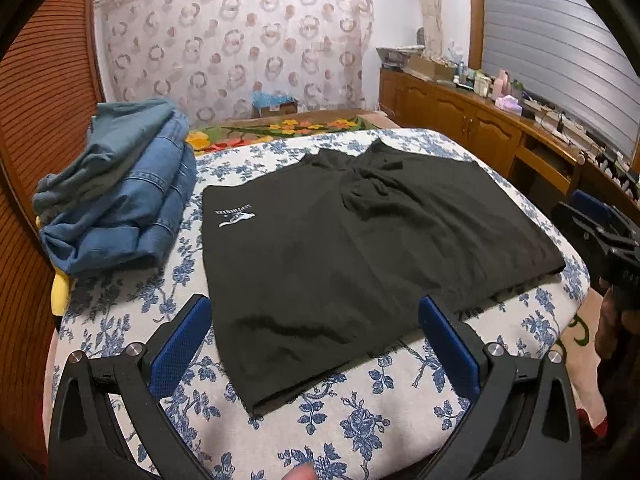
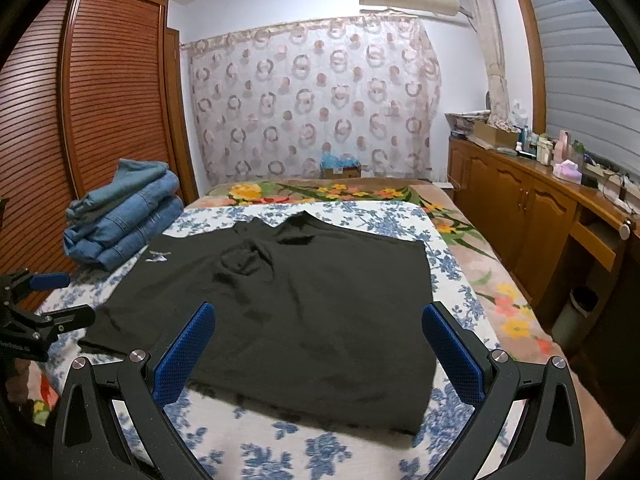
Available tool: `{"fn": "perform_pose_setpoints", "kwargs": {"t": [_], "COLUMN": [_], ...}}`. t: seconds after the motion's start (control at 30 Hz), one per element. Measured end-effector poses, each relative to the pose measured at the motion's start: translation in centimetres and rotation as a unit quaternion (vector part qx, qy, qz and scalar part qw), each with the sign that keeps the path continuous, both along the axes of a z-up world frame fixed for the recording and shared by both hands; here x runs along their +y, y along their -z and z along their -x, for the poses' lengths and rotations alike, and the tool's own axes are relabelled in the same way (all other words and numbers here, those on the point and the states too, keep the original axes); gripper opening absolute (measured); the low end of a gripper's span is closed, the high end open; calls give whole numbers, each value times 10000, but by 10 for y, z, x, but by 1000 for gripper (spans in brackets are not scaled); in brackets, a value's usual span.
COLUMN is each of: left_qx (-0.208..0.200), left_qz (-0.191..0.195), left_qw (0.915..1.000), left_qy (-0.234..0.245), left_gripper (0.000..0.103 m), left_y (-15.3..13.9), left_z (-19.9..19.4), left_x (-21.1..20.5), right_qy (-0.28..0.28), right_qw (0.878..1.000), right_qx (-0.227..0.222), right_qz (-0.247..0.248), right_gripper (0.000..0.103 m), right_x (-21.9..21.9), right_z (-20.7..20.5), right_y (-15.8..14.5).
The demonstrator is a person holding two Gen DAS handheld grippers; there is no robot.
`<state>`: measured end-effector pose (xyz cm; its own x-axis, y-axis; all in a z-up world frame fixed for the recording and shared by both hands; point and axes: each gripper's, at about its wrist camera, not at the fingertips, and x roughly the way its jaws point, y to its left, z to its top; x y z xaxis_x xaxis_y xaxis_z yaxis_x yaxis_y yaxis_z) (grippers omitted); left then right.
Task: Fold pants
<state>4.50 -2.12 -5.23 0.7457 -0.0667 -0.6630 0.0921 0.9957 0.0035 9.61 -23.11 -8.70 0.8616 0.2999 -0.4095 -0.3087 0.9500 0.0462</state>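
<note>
Black pants (image 1: 340, 248) lie spread flat on a blue-flowered white cloth (image 1: 360, 420) on the bed, with a small white logo (image 1: 234, 218) near their left edge. They also show in the right wrist view (image 2: 304, 312). My left gripper (image 1: 316, 316) is open and empty, hovering over the near edge of the pants. My right gripper (image 2: 318, 320) is open and empty above the near right part of the pants. The right gripper shows at the right edge of the left wrist view (image 1: 600, 236), and the left gripper at the left edge of the right wrist view (image 2: 40, 300).
A stack of folded jeans (image 1: 120, 196) sits at the far left of the cloth, also in the right wrist view (image 2: 124, 220). A slatted wooden wardrobe (image 2: 100, 120) stands left. A wooden cabinet (image 2: 532, 216) with bottles runs along the right. A flowered blanket (image 2: 500, 292) covers the bed beyond.
</note>
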Motion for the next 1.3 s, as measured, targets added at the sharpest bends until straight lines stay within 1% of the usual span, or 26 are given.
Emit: {"fn": "perform_pose_setpoints", "kwargs": {"t": [0.1,0.2,0.43,0.5,0.6,0.63,0.7,0.73,0.8,0.83,0.9,0.97,1.1,1.23,1.3], "left_qx": [103,75,147,179,267,292,365,405,501,545,614,686,826,969,971], "left_qz": [34,-49,-70,-79,-148,-162,-150,-126,-80,-70,-72,-61,-24,-20,8], "left_qw": [9998,9997,9989,9987,9982,9981,9978,9977,9972,9970,9967,9963,9954,9941,9942], "left_qy": [142,239,443,480,517,523,526,533,544,545,533,514,487,481,469], "left_gripper": [103,103,103,103,103,103,103,103,103,103,103,103,103,103,103], "left_y": [3,4,6,7,12,13,17,19,24,27,32,37,46,54,53], "left_z": [-6,-11,-27,-31,-39,-41,-46,-48,-53,-55,-58,-61,-63,-66,-66], "left_x": [-2,-6,-12,-14,-16,-16,-16,-16,-15,-15,-14,-13,-10,-10,-9], "right_qy": [-11,-48,-84,-111,-159,-174,-201,-238,-277,-287,-291,-296,-161,-98,-40], "right_qw": [9999,9998,9988,9982,9972,9967,9955,9948,9934,9927,9914,9898,9872,9849,9839], "right_qx": [40,50,234,365,564,641,805,883,1029,1089,1193,1329,1521,1643,1673], "right_qz": [95,192,429,457,466,471,466,452,432,438,444,425,456,531,625], "right_gripper": [103,103,97,93,82,75,68,62,56,51,47,41,36,30,30], "right_x": [-1,-4,-11,-13,-21,-22,-26,-27,-30,-30,-30,-30,-29,-23,-18], "right_z": [-7,-14,-37,-48,-65,-70,-80,-84,-95,-103,-112,-123,-145,-154,-158], "right_y": [-4,-9,-13,-14,-13,-13,-15,-17,-19,-21,-21,-21,-20,-22,-25]}}
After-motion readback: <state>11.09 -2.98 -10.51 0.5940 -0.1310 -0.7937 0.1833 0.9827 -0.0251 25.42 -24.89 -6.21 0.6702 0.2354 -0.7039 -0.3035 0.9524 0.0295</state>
